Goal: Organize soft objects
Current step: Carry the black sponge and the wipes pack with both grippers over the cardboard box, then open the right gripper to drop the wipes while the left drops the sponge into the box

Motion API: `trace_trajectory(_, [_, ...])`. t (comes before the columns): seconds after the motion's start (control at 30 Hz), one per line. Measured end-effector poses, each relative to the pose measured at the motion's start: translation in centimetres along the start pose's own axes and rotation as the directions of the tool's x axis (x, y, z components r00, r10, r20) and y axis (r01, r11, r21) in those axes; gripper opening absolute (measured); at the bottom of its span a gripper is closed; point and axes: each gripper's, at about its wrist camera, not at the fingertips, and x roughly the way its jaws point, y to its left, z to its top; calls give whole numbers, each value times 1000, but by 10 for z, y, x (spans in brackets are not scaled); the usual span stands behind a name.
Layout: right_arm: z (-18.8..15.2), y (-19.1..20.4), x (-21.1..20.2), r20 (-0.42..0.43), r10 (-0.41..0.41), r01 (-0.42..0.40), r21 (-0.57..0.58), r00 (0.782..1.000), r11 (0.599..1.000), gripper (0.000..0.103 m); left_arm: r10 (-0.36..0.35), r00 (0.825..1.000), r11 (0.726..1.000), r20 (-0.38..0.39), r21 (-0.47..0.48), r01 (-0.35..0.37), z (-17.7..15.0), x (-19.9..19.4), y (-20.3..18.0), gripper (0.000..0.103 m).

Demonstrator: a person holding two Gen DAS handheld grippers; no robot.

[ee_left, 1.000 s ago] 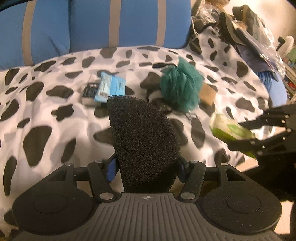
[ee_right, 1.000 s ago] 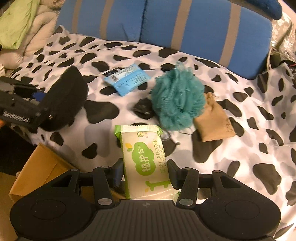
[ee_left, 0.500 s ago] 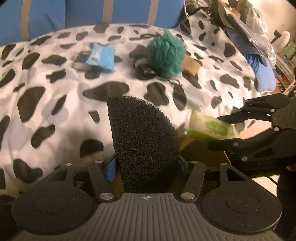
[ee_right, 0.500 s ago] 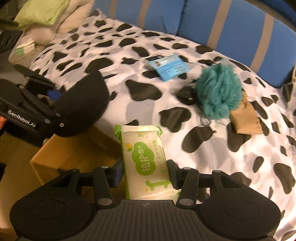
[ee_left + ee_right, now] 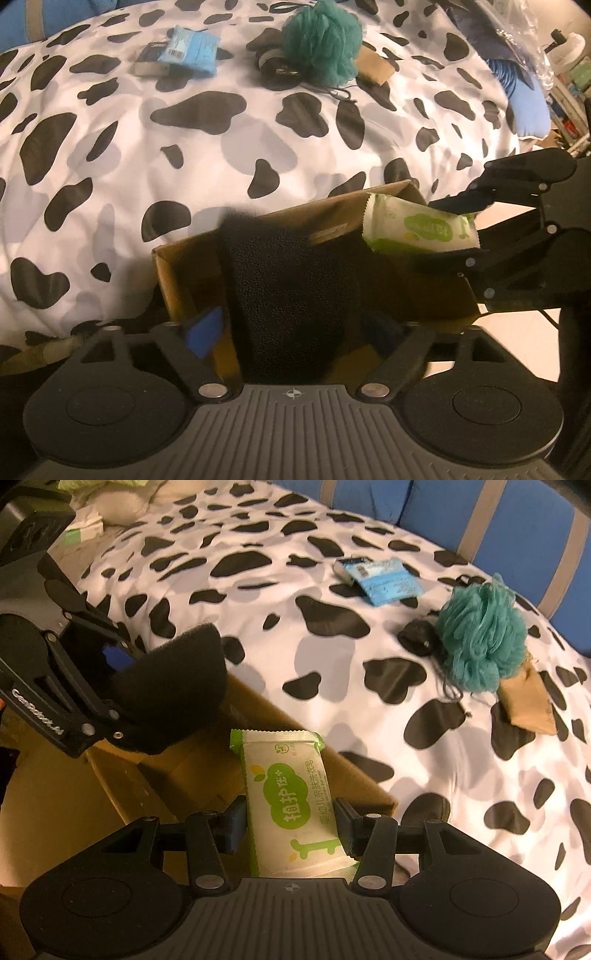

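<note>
My left gripper point(image 5: 291, 328) hangs over an open cardboard box point(image 5: 295, 218) at the bed's edge, and its jaws are opening. The black foam sponge point(image 5: 291, 288) still stands between them, but the blue pads point(image 5: 203, 328) have drawn off its sides. In the right wrist view the sponge point(image 5: 173, 690) sticks out of the left gripper point(image 5: 110, 664) above the box point(image 5: 258, 709). My right gripper point(image 5: 290, 823) is shut on a green-and-white packet point(image 5: 291, 797), held over the box's near corner. From the left wrist view, the packet point(image 5: 417, 229) shows in the right gripper point(image 5: 465, 232).
On the cow-patterned bedcover point(image 5: 332, 664) lie a teal bath pouf point(image 5: 480, 635), a blue packet point(image 5: 384, 578), a brown pouch point(image 5: 528, 705) and a small black item point(image 5: 417, 637). Blue striped cushions point(image 5: 517, 520) stand behind. Clutter sits at the far right point(image 5: 561, 55).
Both grippers have come back off the bed and down over the cardboard box. The left jaws have spread wider and let go of the sponge's sides. The right grip is unchanged.
</note>
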Motion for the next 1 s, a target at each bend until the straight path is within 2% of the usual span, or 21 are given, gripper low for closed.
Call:
trace_trajectory(0.13, [0, 4, 2, -13, 11, -11, -17, 1000, 1000, 52, 1, 1000, 1000, 9, -31, -1, -1, -5, 6, 92])
trace_trajectory(0.33, [5, 11, 6, -23, 28, -29, -51, 999, 998, 51, 35, 999, 994, 22, -105, -33, 3, -7, 19, 92])
trace_trajectory(0.53, [10, 23, 6, -2, 77, -77, -120, 997, 990, 50, 41, 997, 981, 60, -191, -29, 5, -13, 33, 92])
trace_trajectory(0.6, [13, 29, 4, 30, 56, -51, -162, 998, 985, 60, 57, 997, 979, 59, -199, -44, 5, -13, 35, 92])
trace_trajectory(0.63, [14, 32, 3, 39, 42, -34, -181, 998, 983, 76, 63, 996, 979, 56, -199, -51, 5, -13, 36, 92])
trace_trajectory(0.67, [15, 33, 3, 41, 46, -37, -189, 998, 981, 83, 69, 996, 978, 54, -202, -56, 5, -12, 36, 92])
trace_trajectory(0.73, [15, 36, 4, 34, 56, -49, -200, 998, 979, 84, 70, 996, 977, 55, -206, -57, 5, -12, 38, 92])
trace_trajectory(0.87, [14, 42, 10, 10, 21, -18, -232, 1000, 973, 94, 80, 995, 976, 56, -209, -66, 6, -12, 38, 92])
trace_trajectory(1.0, [16, 41, 13, -4, -14, 13, -227, 1000, 974, 94, 99, 994, 973, 48, -213, -87, 6, -10, 39, 92])
